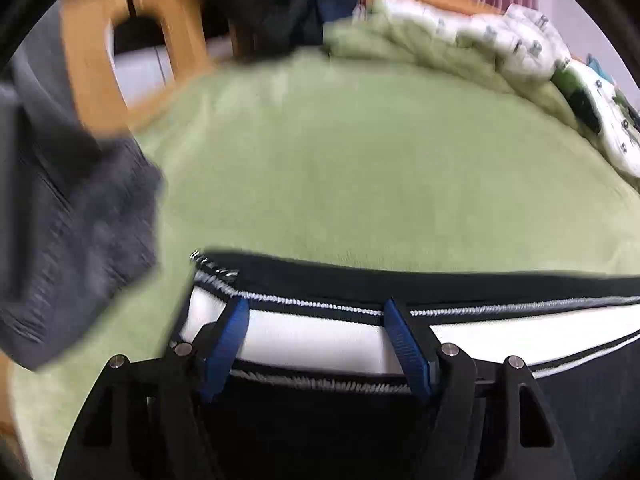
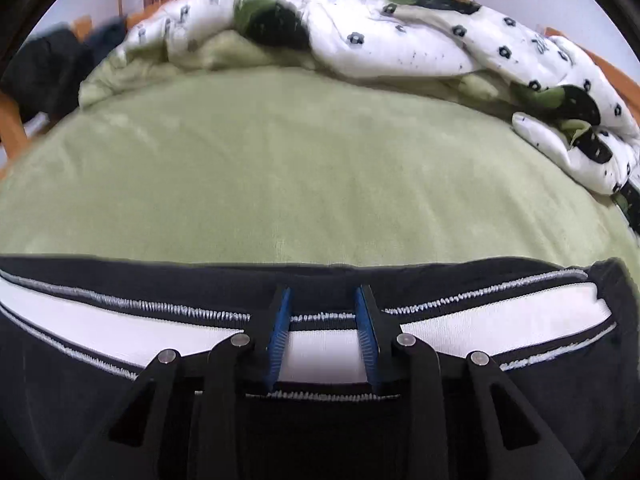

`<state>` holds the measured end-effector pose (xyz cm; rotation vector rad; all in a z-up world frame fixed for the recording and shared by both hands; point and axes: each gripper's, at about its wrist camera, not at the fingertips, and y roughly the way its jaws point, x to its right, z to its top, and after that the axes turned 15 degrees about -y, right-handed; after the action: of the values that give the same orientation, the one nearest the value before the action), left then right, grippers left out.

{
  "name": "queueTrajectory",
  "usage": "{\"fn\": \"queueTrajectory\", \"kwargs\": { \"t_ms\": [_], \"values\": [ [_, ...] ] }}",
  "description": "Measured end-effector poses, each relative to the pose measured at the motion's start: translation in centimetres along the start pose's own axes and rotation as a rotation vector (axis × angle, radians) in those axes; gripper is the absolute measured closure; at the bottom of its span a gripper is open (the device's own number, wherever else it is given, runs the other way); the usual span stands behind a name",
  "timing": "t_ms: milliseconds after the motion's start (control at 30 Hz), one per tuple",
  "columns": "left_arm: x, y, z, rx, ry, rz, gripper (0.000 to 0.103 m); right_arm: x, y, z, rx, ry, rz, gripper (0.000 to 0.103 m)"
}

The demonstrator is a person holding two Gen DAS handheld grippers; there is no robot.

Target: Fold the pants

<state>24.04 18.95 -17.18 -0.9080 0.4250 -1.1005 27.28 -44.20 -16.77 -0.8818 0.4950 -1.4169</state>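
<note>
Black pants (image 1: 520, 322) with a broad white band edged in white zigzag stitching lie flat along the near edge of a green blanket (image 1: 360, 160). My left gripper (image 1: 315, 302) stands open over the band near the pants' left end, its blue pads (image 1: 224, 344) wide apart and the band flat between them. In the right wrist view the same pants (image 2: 120, 320) run across the frame. My right gripper (image 2: 324, 290) hovers over the band with a narrower gap, open, and the cloth between its blue pads (image 2: 278, 336) lies unpinched.
A crumpled grey garment (image 1: 80, 220) lies at the blanket's left edge. A wooden frame (image 1: 92, 40) stands behind it. A white flower-print quilt (image 2: 400, 40) is bunched along the far and right side of the bed. Dark clothes (image 2: 44, 68) hang at the far left.
</note>
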Motion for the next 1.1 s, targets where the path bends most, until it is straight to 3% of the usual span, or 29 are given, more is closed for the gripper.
{"fn": "queueTrajectory", "kwargs": {
  "t_ms": [100,233,300,433,567,667,767,833,933,1100],
  "values": [
    [-0.7,-2.2,0.4,0.006,-0.032,-0.037,0.036,-0.3,-1.3,0.4,-0.013,0.018,-0.020,0.071],
    [-2.3,-5.9,-0.9,-0.010,-0.061,-0.095,0.036,-0.7,-5.3,-1.1,-0.013,0.087,0.005,0.064],
    [-3.4,-7.8,-2.7,-0.028,-0.089,-0.138,0.036,-0.9,-7.3,-2.1,-0.001,0.127,0.026,0.063],
    [-5.3,-12.1,-8.6,-0.112,-0.135,-0.305,0.036,-2.6,-11.9,-4.1,0.042,0.141,-0.021,0.062],
    [-7.5,-14.6,-14.1,-0.132,-0.185,-0.371,0.036,-4.4,-15.8,-5.2,0.089,0.152,0.005,0.057],
    [-10.1,-14.3,-16.6,-0.118,-0.290,-0.379,0.036,-5.9,-18.1,-5.7,0.103,0.144,-0.018,0.057],
    [-13.1,-12.6,-16.1,-0.101,-0.434,-0.418,0.045,-7.1,-19.6,-5.8,0.093,0.131,0.039,0.057],
    [-14.1,-11.8,-14.8,-0.084,-0.485,-0.416,0.045,-7.9,-20.8,-5.8,0.095,0.132,0.080,0.057],
    [-14.5,-10.5,-12.8,-0.040,-0.500,-0.340,0.045,-8.9,-22.5,-5.5,0.118,0.123,0.098,0.057],
    [-14.4,-7.8,-9.5,-0.035,-0.535,-0.287,0.046,-10.2,-24.8,-4.5,0.142,0.129,0.108,0.057]
  ]
}}
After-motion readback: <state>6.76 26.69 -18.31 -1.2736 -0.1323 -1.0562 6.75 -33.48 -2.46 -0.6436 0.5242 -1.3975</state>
